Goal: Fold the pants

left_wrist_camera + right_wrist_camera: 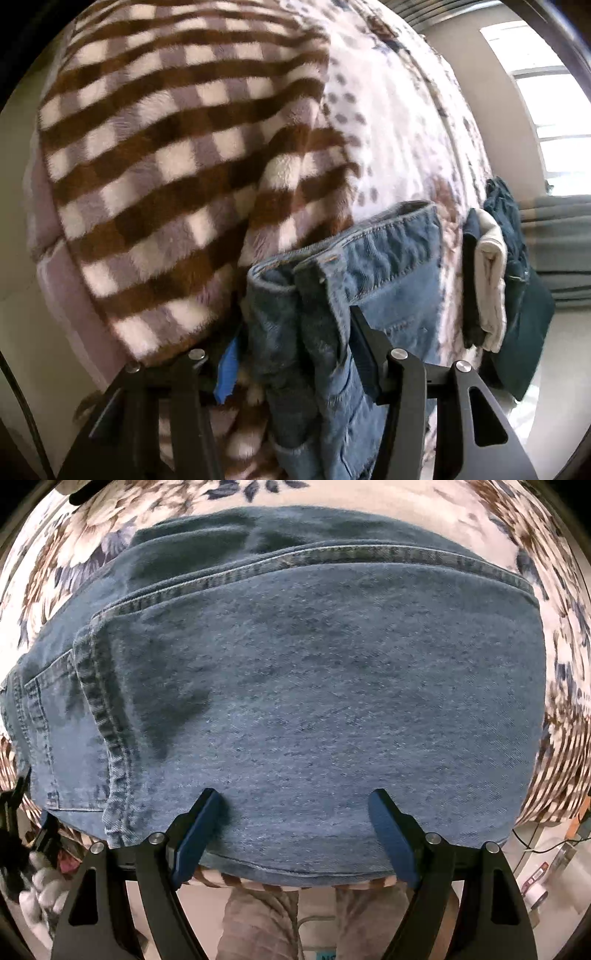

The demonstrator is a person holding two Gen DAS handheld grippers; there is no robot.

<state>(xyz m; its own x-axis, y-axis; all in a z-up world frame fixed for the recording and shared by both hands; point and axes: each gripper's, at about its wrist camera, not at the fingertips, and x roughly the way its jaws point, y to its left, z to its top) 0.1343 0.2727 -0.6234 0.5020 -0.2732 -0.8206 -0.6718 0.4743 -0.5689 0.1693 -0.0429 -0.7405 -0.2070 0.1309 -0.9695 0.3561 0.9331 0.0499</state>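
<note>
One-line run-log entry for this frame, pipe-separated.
step: fold jeans | left gripper: shut on bunched denim | right gripper: open over folded leg | surface: blanket

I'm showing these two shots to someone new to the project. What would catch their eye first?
The blue jeans, folded flat, fill the right wrist view, with the open right gripper at their near edge. In the left wrist view, the left gripper pinches a bunched part of the denim. Behind it lies a bold brown checked blanket.
</note>
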